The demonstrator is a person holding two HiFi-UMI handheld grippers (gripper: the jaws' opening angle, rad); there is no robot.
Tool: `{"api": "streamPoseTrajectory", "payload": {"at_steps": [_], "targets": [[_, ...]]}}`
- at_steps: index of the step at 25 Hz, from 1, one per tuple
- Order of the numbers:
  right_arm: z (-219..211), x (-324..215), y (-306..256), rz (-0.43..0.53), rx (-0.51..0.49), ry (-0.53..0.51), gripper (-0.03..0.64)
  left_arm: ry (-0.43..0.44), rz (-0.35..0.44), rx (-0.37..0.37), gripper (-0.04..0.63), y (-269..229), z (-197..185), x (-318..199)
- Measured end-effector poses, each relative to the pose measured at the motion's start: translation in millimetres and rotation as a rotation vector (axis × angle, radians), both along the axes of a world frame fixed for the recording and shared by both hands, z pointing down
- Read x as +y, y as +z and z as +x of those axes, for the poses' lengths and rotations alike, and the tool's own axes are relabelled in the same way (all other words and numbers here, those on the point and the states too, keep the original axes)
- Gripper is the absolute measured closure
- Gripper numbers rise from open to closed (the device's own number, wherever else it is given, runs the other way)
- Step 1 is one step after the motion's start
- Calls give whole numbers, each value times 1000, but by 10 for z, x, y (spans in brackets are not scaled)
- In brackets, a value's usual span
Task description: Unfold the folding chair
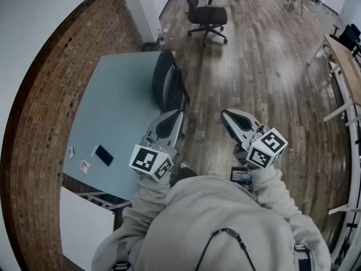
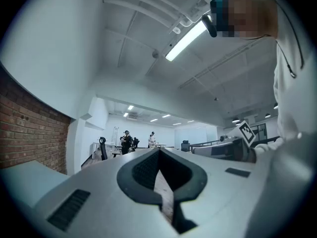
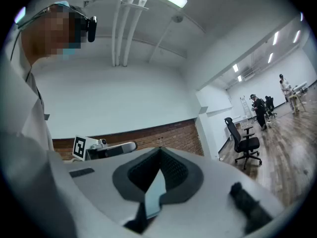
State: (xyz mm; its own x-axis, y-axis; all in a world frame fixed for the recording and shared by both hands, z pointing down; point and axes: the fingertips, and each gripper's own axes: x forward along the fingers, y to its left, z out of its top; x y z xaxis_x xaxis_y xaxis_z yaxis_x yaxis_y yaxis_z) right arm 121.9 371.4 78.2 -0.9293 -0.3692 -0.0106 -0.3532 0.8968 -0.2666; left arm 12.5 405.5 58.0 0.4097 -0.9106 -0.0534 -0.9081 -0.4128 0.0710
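The black folding chair [image 1: 168,85] stands folded flat, leaning against the right edge of the pale blue table [image 1: 115,106]. My left gripper [image 1: 176,113] is held level just short of the chair's lower end, jaws shut and empty. My right gripper [image 1: 226,116] hangs over the wood floor to the chair's right, also shut on nothing. In the left gripper view the closed jaws of the left gripper [image 2: 159,150] point across the room. The right gripper view likewise has the right gripper [image 3: 159,150] shut. Neither gripper view shows the chair.
A black phone [image 1: 104,154] and small cards [image 1: 84,166] lie on the table. A brick wall [image 1: 39,123] curves along the left. A wheeled office chair [image 1: 206,16] stands far back, wooden desks [image 1: 344,61] line the right, and a white panel [image 1: 84,224] sits near left.
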Motion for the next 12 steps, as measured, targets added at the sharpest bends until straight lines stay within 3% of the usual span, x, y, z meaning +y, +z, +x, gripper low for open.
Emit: {"api": "streamPoseTrajectory", "payload": {"at_steps": [8, 12], "targets": [[-539, -457, 306, -54, -3, -14, 609, -19, -38, 82, 591, 290, -641, -487], [-700, -819, 384, -68, 26, 9, 609, 1, -45, 38, 591, 314, -827, -848]]}}
